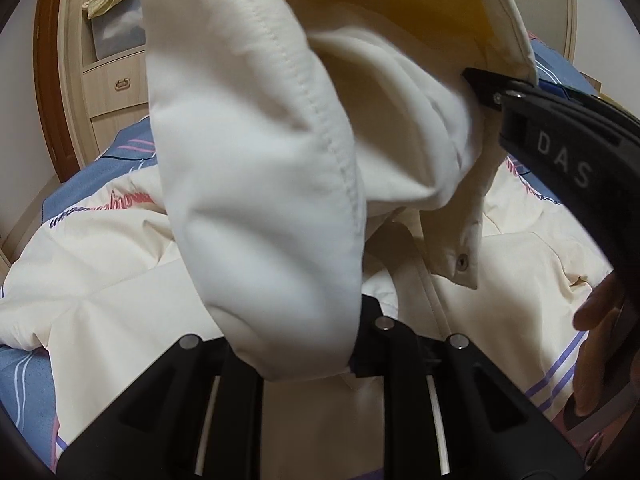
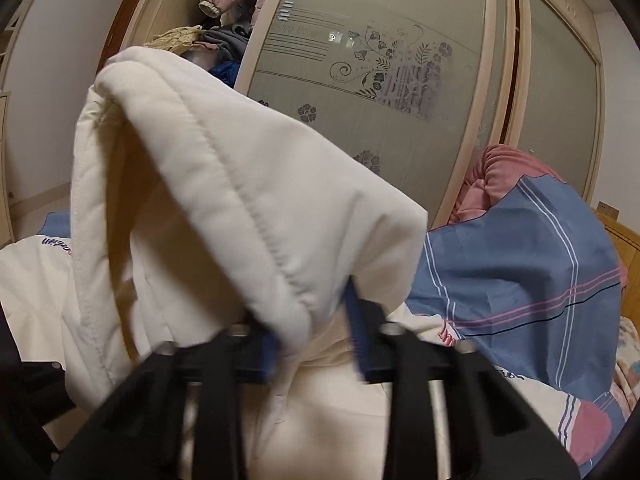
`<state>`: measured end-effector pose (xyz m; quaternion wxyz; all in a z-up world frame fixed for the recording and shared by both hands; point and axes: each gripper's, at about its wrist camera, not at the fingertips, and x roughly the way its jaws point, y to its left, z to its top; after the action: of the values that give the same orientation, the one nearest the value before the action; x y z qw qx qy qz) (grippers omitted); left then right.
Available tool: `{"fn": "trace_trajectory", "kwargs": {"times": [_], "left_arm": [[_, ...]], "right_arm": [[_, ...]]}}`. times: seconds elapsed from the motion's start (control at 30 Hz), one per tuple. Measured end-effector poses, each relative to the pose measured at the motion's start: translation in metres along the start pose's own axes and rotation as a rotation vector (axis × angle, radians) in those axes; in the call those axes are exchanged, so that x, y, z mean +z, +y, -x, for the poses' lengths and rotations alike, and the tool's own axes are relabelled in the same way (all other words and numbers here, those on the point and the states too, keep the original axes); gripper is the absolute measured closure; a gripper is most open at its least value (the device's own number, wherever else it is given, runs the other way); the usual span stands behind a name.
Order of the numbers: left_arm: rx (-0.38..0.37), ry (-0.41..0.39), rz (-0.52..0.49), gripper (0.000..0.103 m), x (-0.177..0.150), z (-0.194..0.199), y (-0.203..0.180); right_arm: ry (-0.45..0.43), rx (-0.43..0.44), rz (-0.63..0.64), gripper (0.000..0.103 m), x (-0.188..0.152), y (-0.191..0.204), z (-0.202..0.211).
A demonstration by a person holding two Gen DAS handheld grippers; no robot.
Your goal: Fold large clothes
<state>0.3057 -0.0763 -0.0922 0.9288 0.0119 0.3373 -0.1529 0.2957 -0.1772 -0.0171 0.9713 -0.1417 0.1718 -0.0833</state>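
Left wrist view: both hand-held grippers pinch the cream jacket's (image 1: 256, 184) hood — left (image 1: 304, 344), right (image 2: 312, 332) — lifted above the bed (image 2: 520, 264).

Left gripper (image 1: 304, 344) jaws clamp the cream jacket's (image 1: 256, 184) lifted hood.

"DAS" on right gripper (image 1: 486, 88)

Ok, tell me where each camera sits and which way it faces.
Left wrist: on the left tool, looking over the cream padded jacket on the blue striped bed cover; right tool and a hand show.
Right wrist: on the right tool, facing the frosted floral wardrobe door.
Shared: jacket, bed cover.
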Motion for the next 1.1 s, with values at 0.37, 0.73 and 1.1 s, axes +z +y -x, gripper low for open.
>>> {"fn": "trace_trajectory", "kwargs": {"times": [0.37,0.73,1.1], "left_arm": [[0.003,0.002,0.004,0.082,0.009,0.006,0.009],[-0.262,-0.168,-0.370,0.002,0.031,0.140,0.011],[-0.052,-0.378,-0.274,0.002,0.040,0.232,-0.004]], "right_arm": [[0.034,0.108,-0.119,0.093,-0.030,-0.033,0.033],[0.018,0.237,-0.008,0.094,-0.059,-0.052,0.055],[0.060,0.421,0.251,0.094,-0.086,-0.031,0.087]]}}
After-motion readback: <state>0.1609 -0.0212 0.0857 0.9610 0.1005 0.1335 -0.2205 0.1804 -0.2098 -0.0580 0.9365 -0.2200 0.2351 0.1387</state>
